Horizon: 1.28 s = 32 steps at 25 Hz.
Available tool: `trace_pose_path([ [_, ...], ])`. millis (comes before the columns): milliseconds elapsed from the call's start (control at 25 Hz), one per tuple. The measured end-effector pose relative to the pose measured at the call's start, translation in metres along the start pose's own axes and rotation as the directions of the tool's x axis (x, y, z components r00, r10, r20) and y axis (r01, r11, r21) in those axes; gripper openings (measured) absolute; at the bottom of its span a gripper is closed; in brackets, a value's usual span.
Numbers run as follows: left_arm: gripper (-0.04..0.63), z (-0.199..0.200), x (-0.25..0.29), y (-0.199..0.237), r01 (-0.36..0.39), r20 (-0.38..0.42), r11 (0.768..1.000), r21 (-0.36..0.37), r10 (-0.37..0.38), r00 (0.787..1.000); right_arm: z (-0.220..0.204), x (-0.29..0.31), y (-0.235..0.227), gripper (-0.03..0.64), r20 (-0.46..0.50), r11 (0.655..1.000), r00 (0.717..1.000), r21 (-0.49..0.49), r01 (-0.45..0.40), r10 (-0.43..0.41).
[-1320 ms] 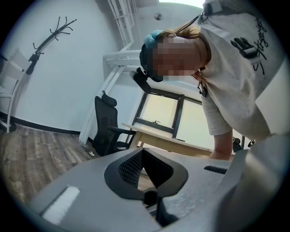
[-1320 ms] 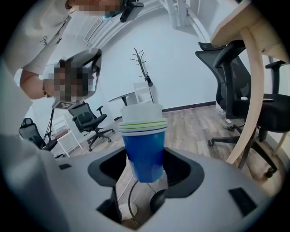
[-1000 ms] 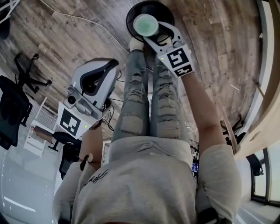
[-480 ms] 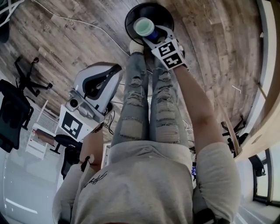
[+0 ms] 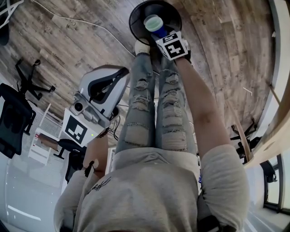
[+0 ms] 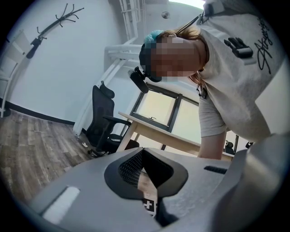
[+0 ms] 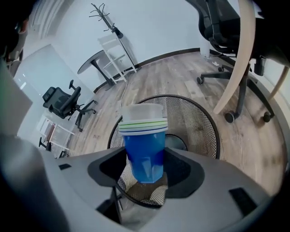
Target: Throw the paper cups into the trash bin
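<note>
My right gripper (image 7: 145,168) is shut on a stack of nested paper cups (image 7: 144,145); the outer cup is blue, with green and white rims above it. The stack hangs upright over the mouth of a round black mesh trash bin (image 7: 199,118). In the head view the cups (image 5: 154,23) sit above the bin (image 5: 136,13) at the top, just past the right gripper (image 5: 162,36). My left gripper (image 5: 118,74) is held low beside the person's left leg, far from the bin. Its jaws (image 6: 142,156) stand shut with nothing between them.
The person's legs and shoes (image 5: 141,46) stand right beside the bin on a wood floor. A cable (image 5: 86,25) runs across the floor. Black office chairs (image 5: 13,113) are at the left, a chair base (image 7: 235,86) and desk leg stand near the bin, and a coat rack (image 7: 108,22) is farther back.
The right gripper has reached farther out over the bin with the cups, which have tilted so more of the blue side shows. The left gripper has barely shifted.
</note>
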<state>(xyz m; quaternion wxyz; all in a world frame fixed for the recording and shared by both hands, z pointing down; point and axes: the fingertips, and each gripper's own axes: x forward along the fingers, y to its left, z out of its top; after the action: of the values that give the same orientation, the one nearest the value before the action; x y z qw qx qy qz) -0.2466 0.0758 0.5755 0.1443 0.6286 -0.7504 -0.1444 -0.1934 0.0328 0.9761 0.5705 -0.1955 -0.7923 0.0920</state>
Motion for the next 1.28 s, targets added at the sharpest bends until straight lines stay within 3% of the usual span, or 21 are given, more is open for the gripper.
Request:
trace_pose_path([
  [320, 0.0, -0.007, -0.005, -0.002, 0.009, -0.013, 1.0, -0.009, -0.009, 1.0, -0.016, 0.021, -0.006, 0.258, -0.107, 0.999, 0.994, 0.032, 0.017, -0.013],
  [480, 0.0, -0.009, -0.007, 0.0, 0.003, -0.024, 1.0, 0.006, -0.003, 1.0, -0.022, 0.022, -0.013, 0.258, -0.145, 0.999, 0.988, -0.016, 0.042, -0.044],
  [760, 0.0, -0.009, -0.011, 0.002, -0.022, -0.023, 1.0, 0.014, 0.023, 0.999, -0.015, 0.023, -0.014, 0.259, -0.108, 0.995, 0.989, -0.027, 0.094, -0.097],
  [1280, 0.0, -0.004, -0.005, 0.004, -0.025, -0.02, 0.999, 0.034, 0.026, 0.999, -0.012, 0.015, -0.022, 0.259, -0.079, 0.996, 0.994, 0.015, 0.082, -0.081],
])
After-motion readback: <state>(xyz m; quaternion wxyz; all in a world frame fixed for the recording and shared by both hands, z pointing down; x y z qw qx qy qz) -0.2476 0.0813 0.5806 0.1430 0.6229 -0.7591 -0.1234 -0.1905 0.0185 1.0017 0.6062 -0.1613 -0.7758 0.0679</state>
